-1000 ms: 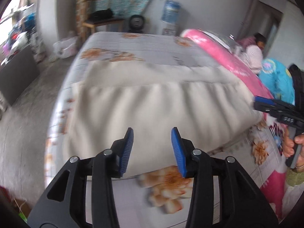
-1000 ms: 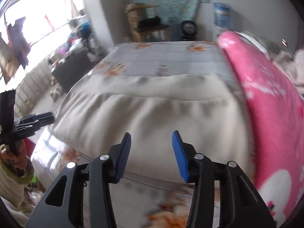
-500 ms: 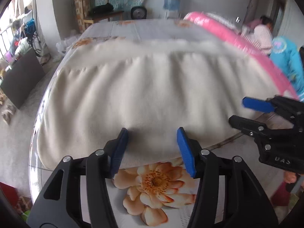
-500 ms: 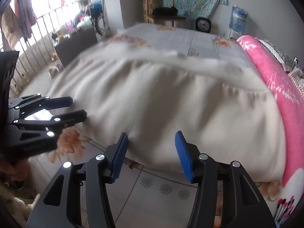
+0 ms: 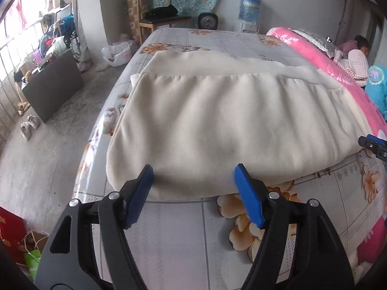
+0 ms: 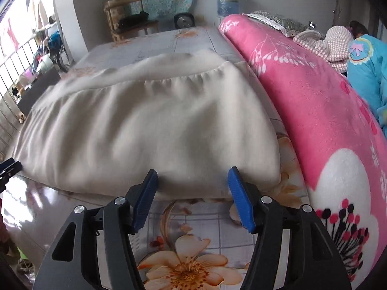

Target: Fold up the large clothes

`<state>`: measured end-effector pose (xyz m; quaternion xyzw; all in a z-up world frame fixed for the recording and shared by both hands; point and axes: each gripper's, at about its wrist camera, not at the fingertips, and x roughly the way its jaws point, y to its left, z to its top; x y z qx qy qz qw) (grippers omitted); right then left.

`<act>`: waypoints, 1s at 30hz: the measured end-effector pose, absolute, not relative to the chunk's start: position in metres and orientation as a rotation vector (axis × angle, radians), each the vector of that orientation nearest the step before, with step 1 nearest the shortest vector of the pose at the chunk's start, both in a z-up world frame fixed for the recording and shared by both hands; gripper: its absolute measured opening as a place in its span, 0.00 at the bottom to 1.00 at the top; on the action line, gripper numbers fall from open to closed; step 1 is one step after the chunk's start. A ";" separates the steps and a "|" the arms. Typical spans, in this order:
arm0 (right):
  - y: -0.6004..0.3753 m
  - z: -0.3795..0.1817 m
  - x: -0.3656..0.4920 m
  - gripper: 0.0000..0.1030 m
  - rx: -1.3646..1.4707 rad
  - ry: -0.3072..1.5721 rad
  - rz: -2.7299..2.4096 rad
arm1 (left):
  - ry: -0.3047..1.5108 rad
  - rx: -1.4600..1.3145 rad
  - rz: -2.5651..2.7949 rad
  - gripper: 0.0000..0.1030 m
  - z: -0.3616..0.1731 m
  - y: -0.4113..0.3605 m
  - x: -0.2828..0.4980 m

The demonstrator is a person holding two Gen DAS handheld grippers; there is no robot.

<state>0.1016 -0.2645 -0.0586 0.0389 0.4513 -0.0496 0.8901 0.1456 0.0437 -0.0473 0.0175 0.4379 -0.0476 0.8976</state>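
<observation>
A large cream fleece garment (image 5: 229, 120) lies folded flat across the flower-print bed sheet (image 5: 174, 236), its gathered band at the far side. My left gripper (image 5: 194, 176) hovers over the garment's near edge toward its left end, jaws opening, pads not touching the cloth. In the right wrist view the same cream garment (image 6: 150, 125) fills the middle. My right gripper (image 6: 192, 178) stands over its near edge close to the right corner, jaws opening, nothing pinched. The tip of the right gripper (image 5: 375, 145) shows at the left wrist view's right edge; the left gripper's tip (image 6: 8, 169) shows at the other view's left edge.
A rolled pink blanket (image 6: 326, 120) runs along the garment's right side. A person in blue (image 6: 367, 72) is beyond it. A wooden chair (image 5: 157, 17), a fan (image 5: 208, 20) and a water bottle (image 5: 250, 7) stand past the bed. A dark box (image 5: 50, 84) and shoes (image 5: 29, 125) sit on the floor at left.
Both grippers have opened wider and dipped toward the garment's near edge. The two grippers have drawn apart, each sliding toward the edge of the other's view.
</observation>
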 end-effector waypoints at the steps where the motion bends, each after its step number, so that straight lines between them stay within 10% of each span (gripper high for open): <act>1: -0.261 -0.053 0.098 0.61 0.082 0.932 -0.088 | 0.907 0.027 -0.107 0.65 -0.044 0.044 0.144; 10: -0.215 -0.004 0.055 0.83 0.124 0.863 0.116 | 0.750 0.035 -0.170 0.92 0.024 0.012 0.085; 30: -0.178 0.021 0.033 0.94 0.036 0.803 -0.123 | 0.810 0.120 0.000 0.92 0.033 -0.040 0.075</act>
